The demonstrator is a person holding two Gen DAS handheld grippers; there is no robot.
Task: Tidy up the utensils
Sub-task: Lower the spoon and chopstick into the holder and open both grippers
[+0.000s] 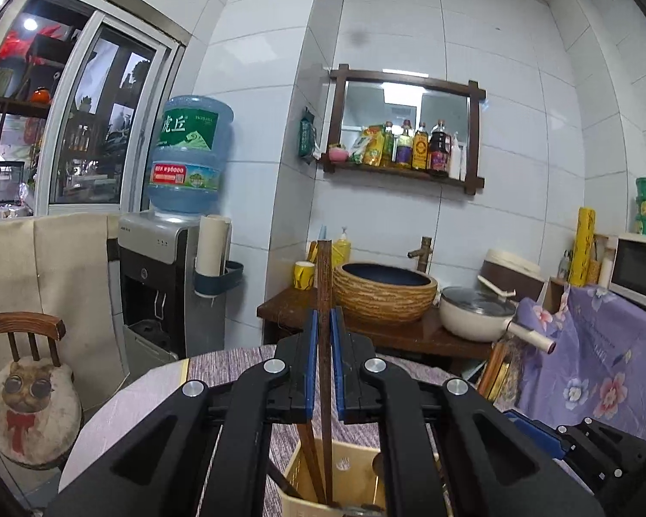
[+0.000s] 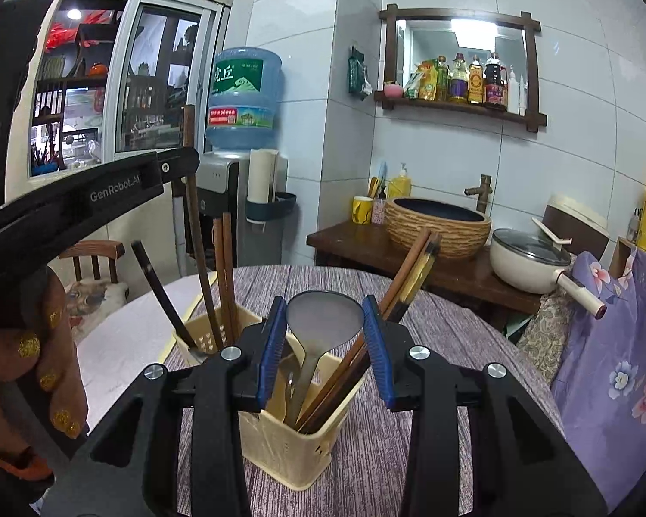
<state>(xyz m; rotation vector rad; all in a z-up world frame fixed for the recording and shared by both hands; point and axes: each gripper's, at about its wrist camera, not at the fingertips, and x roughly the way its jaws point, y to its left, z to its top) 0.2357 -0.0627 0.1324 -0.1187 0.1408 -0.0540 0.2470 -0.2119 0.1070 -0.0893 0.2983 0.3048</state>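
The left gripper [image 1: 322, 336] is seen pinched in narrow around a dark wooden chopstick [image 1: 324, 301], which is held upright between the blue pads [image 1: 310, 357]. The stick's lower end is dropped into a cream plastic holder [image 1: 299, 469] right beneath the fingers, and a second brown stick [image 1: 308, 452] is leaned beside it in the same holder. From the right wrist view the same chopstick [image 2: 196, 224] is picked out rising above the far holder [image 2: 243, 316], clasped by the left gripper [image 2: 181, 168] near its top end.

The right gripper [image 2: 325, 336] is spread wide, nothing being gripped. Between its fingers a metal ladle [image 2: 323, 314] is framed, its bowl turned upward and its handle run down into the near holder [image 2: 280, 443], just below the fingertips. A bundle of brown chopsticks [image 2: 405, 275] is fanned out to the right from that same holder, brushing past the right pad [image 2: 377, 344]; whether contact is made cannot be told. In the far holder a dark-handled utensil [image 2: 157, 288] is slanted to the left and two brown sticks [image 2: 224, 267] are stood near upright.

Both holders are set close together on a round table with a purple striped cloth [image 2: 443, 336]. Behind it a woven basin [image 2: 437, 226] and a lidded pan [image 2: 529, 263] are seen on a wooden counter [image 2: 344, 237].
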